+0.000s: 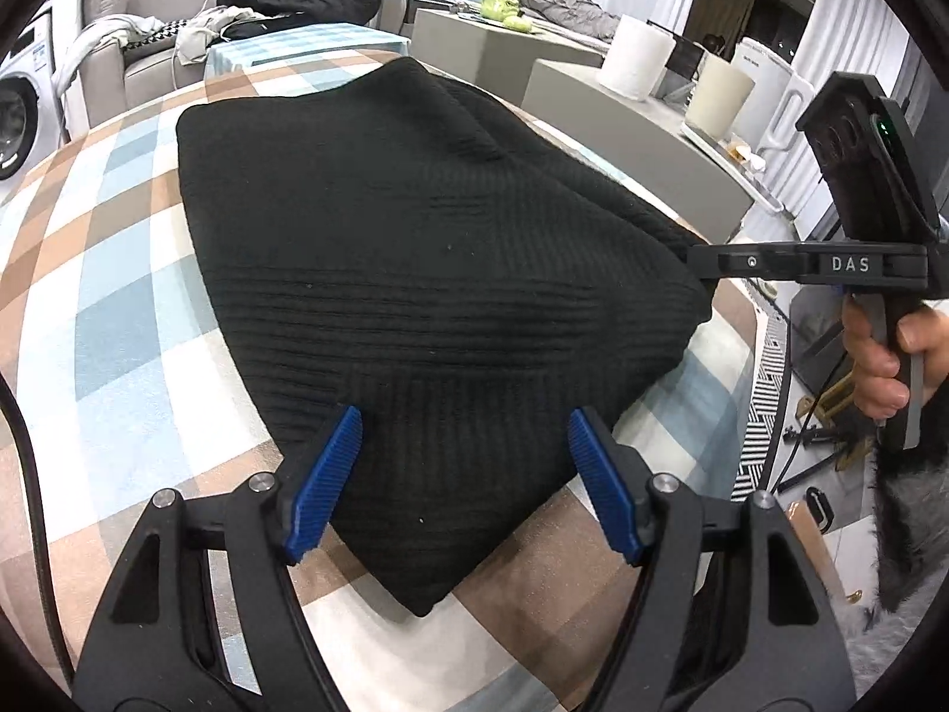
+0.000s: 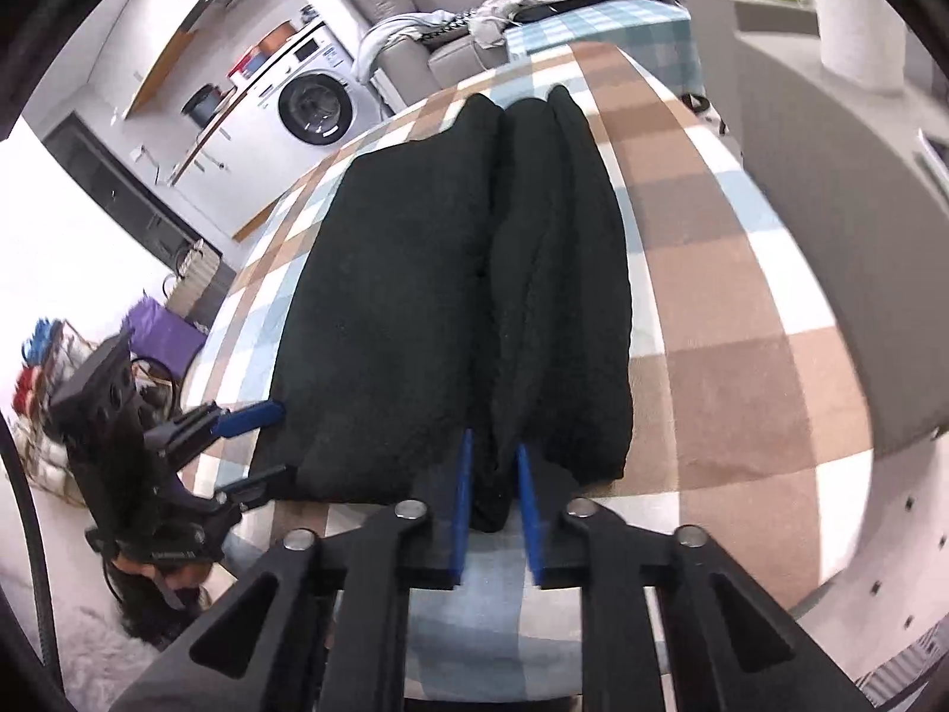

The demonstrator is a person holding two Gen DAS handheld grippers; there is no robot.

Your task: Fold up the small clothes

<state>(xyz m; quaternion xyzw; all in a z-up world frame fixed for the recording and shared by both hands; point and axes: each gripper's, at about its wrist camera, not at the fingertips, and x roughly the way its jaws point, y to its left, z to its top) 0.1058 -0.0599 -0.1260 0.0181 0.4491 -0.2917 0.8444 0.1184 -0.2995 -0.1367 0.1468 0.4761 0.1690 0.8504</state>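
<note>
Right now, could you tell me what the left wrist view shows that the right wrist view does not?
Only the left wrist view: the hand holding the right gripper, and the left gripper open over the black garment. Only the right wrist view: the right gripper shut on a fold of the garment's near edge. Both: the garment on the checked cloth.

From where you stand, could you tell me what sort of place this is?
Most likely a lived-in home: a washing machine stands against the wall, a grey sofa is strewn with laundry, and the black garment lies on a checked cloth.
</note>
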